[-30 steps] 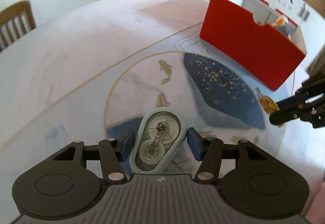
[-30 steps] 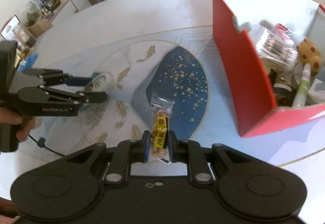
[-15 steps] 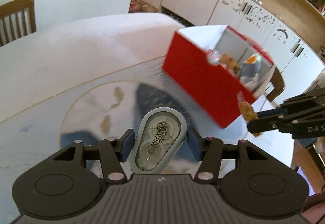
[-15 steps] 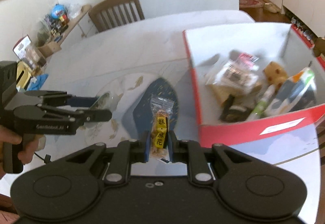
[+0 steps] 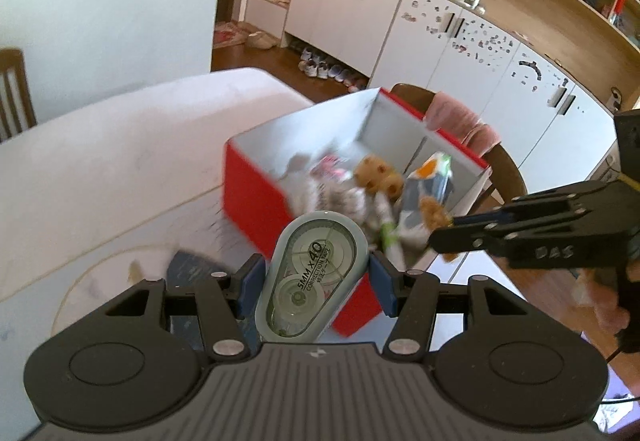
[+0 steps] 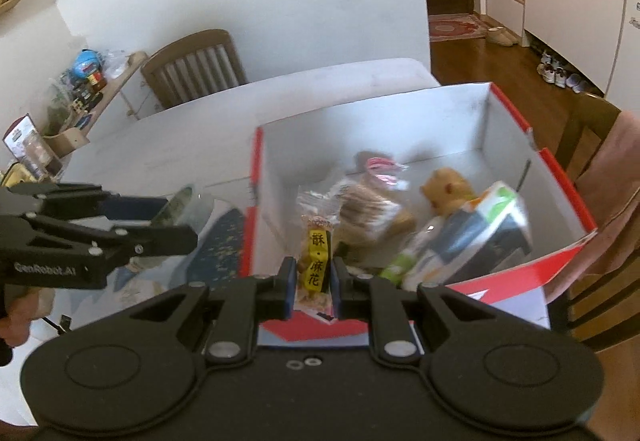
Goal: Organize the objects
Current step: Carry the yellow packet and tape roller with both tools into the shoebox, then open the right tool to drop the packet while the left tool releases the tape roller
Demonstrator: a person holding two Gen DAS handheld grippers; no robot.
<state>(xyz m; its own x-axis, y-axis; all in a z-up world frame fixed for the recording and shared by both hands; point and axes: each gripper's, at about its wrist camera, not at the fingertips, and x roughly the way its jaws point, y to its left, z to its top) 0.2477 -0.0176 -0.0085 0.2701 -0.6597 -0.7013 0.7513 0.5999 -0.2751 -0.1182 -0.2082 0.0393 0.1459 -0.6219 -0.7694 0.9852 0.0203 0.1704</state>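
Observation:
My left gripper is shut on a grey-green correction tape dispenser and holds it in the air, just short of the near wall of the red box. My right gripper is shut on a clear snack packet with a yellow label and holds it over the near edge of the red box. The box holds snack bags, a small bear figure, a tissue pack and a green pen. The right gripper also shows in the left wrist view, the left gripper in the right wrist view.
The box stands on a white table with a blue and gold fish pattern. A wooden chair stands at the far side. Another chair with pink cloth stands behind the box. White cupboards line the wall.
Both grippers have lifted off the table and moved toward the red box with their objects. The right gripper's snack packet has come over the box's near edge.

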